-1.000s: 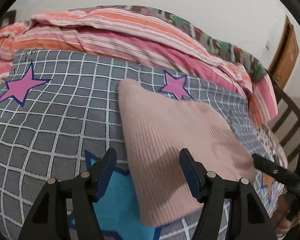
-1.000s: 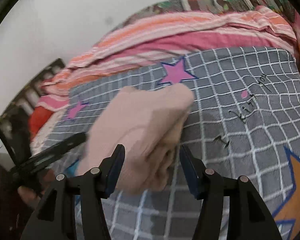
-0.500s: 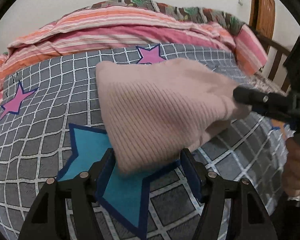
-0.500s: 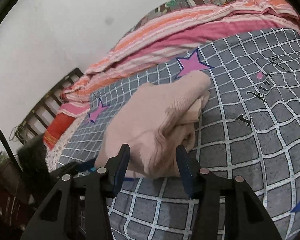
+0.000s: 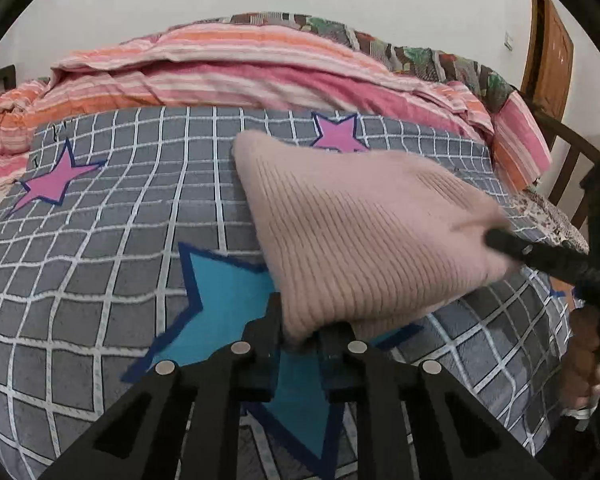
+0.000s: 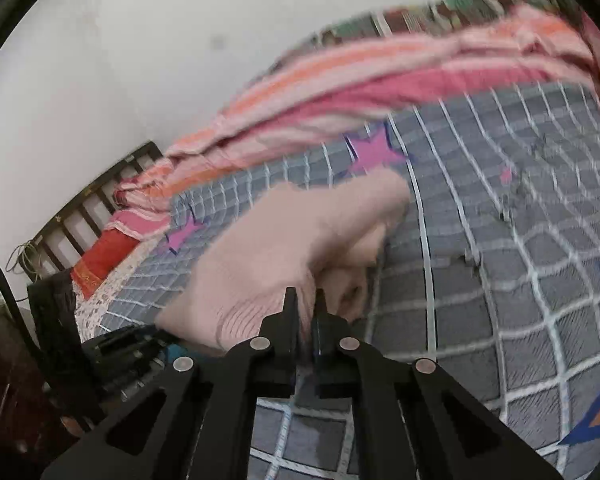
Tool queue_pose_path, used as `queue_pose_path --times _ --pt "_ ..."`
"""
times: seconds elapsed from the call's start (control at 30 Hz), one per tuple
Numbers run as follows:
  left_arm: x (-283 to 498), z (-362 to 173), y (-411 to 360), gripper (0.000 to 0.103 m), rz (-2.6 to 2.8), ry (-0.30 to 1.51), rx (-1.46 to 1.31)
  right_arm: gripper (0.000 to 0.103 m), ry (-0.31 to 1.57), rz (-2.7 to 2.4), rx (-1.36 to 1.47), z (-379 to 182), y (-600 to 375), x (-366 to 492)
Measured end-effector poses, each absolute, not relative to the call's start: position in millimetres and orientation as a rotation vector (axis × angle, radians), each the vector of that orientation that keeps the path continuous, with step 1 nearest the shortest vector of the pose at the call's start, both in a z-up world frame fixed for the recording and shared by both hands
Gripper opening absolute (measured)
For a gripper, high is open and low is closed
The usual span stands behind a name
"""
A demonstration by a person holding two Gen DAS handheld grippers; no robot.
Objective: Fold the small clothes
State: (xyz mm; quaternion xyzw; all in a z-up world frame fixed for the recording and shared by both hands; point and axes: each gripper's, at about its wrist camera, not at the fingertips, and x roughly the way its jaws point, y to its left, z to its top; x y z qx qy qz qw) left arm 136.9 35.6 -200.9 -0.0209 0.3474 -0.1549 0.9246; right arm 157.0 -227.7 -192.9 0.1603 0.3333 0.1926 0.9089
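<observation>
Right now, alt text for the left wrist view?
The left gripper is shut on the near corner of a ribbed pink garment on a grey checked bedsheet. The right gripper meets its far corner.

I count one pink ribbed garment [image 5: 364, 232] on the grey checked bedspread [image 5: 100, 248], and two grippers closed on it: my left gripper [image 5: 300, 336] and my right gripper [image 6: 305, 312]. On the bedspread I count two pink stars [image 5: 52, 184] and one blue star [image 5: 228, 304]. One striped quilt [image 5: 220, 72] lies along its far edge.
</observation>
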Motion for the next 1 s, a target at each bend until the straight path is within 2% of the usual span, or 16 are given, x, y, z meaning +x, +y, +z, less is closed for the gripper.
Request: queue_pose_path --times 0.13,0.23,0.3,0.37,0.43,0.63,0.8,0.83,0.87,0.9,1.0 --pt "127 -197 29 0.019 -0.324 0.729 0.014 0.006 0.73 0.339 0.243 -205 -215 160" --pt "116 -186 40 0.023 -0.345 0.736 -0.023 0.02 0.707 0.347 0.241 -200 -220 154" --pt "111 -178 53 0.032 -0.337 0.712 -0.095 0.024 0.689 0.355 0.267 -198 -227 150" --pt "114 -169 64 0.051 -0.324 0.692 -0.164 0.025 0.672 0.359 0.301 -191 -235 148" --pt "129 -159 67 0.058 -0.307 0.672 -0.191 0.03 0.664 0.355 0.329 -185 -238 155" --pt "192 -136 62 0.058 -0.252 0.662 -0.263 0.031 0.719 0.349 0.345 -176 -229 202" --pt "225 -137 49 0.058 -0.224 0.658 -0.265 0.038 0.76 0.337 0.375 -178 -221 231" --pt "228 -142 49 0.058 -0.224 0.662 -0.283 0.037 0.769 0.341 0.376 -181 -221 234" --pt "228 -147 50 0.058 -0.225 0.665 -0.298 0.023 0.767 0.341 0.374 -183 -221 233" --pt "229 -153 51 0.058 -0.222 0.671 -0.31 0.014 0.748 0.351 0.369 -184 -222 231" --pt "229 -159 53 0.058 -0.216 0.682 -0.291 0.012 0.617 0.401 0.353 -180 -236 210"
